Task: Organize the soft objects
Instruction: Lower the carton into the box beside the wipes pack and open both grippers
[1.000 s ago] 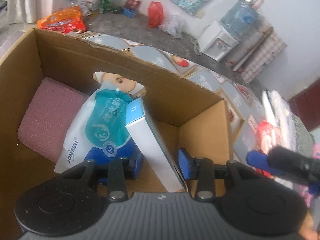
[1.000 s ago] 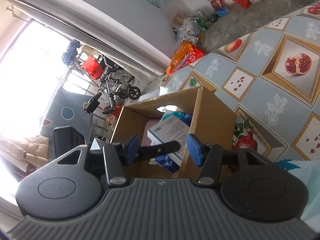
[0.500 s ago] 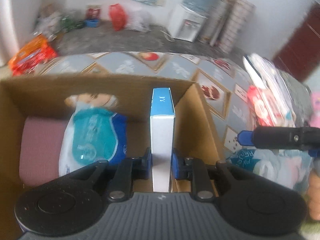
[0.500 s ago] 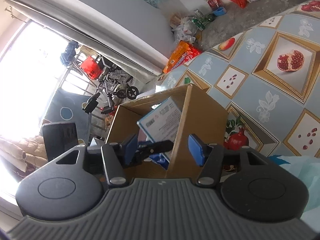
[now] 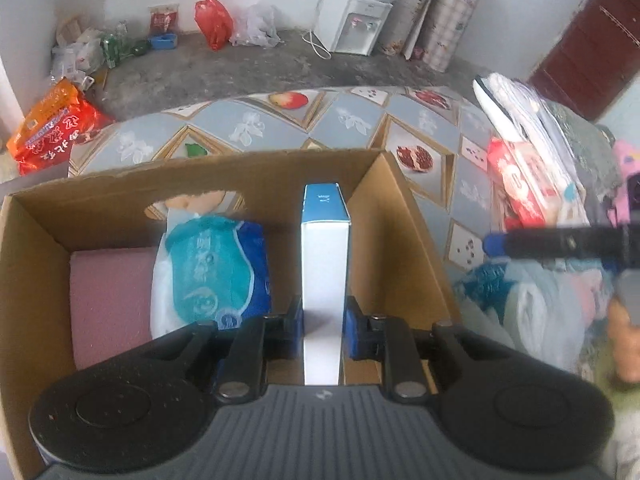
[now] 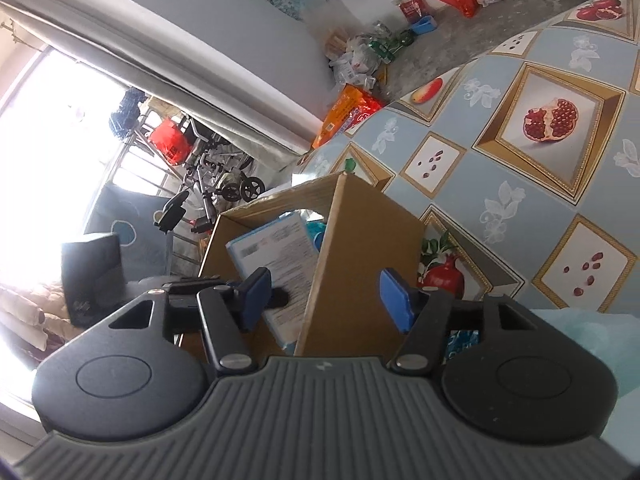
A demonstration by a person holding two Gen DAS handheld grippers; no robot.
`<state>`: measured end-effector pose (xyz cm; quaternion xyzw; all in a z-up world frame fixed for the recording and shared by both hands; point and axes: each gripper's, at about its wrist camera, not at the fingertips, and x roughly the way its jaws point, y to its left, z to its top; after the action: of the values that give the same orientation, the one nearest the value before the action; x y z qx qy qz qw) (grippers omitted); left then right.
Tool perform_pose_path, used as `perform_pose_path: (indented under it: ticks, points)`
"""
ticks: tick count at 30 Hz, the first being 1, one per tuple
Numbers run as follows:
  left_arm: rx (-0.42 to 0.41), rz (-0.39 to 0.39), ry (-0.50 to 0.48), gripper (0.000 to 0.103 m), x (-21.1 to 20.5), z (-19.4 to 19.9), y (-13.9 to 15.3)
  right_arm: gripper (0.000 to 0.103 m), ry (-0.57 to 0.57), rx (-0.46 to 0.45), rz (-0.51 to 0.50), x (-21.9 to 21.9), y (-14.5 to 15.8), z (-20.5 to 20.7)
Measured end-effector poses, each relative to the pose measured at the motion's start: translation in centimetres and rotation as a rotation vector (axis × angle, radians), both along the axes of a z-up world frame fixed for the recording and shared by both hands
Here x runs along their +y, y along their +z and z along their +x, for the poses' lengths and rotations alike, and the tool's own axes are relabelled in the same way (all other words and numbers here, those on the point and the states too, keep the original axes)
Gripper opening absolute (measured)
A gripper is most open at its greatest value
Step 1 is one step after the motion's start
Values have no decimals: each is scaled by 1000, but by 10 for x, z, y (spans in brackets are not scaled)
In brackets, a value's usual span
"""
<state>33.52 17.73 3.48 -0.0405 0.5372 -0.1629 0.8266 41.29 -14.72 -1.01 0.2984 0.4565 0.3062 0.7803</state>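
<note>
Blue-topped white box (image 5: 324, 264) tight in left claw (image 5: 323, 330), upright.

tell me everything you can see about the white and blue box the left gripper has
The white and blue box is a slim, flat carton that looks like thin cardboard: white narrow edge, blue band at the far end, fine print on one broad face. It stands on edge inside the cardboard box, near its right wall, apart from the teal packet. The left gripper is shut on its near end, one blue pad on each broad side.
</note>
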Motion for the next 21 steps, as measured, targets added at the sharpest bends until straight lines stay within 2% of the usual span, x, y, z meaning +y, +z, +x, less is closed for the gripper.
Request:
perform_pose_path:
  ticks: [5,8,9,12,18,21]
  points:
    - [52,-6,-16,21,-2,3,-17,62,10,7,10,3,-4,-1]
    - [51,-31,-2,21,-6,14,-29,62,19,11,3,5,-4,-2]
    - [38,-12,3,26,-8,17,-32,62,20,10,-1,6,-4,-2]
    - [-3,47,30,48,-18,23,-37,63,22,3,-11,5,-3,-3]
    - [-66,88,54,49,-23,18,-25,64,5,-7,-20,-7,-3,-3]
    - [-94,83,89,43,-18,11,-17,64,0,0,-16,-10,-6,-2]
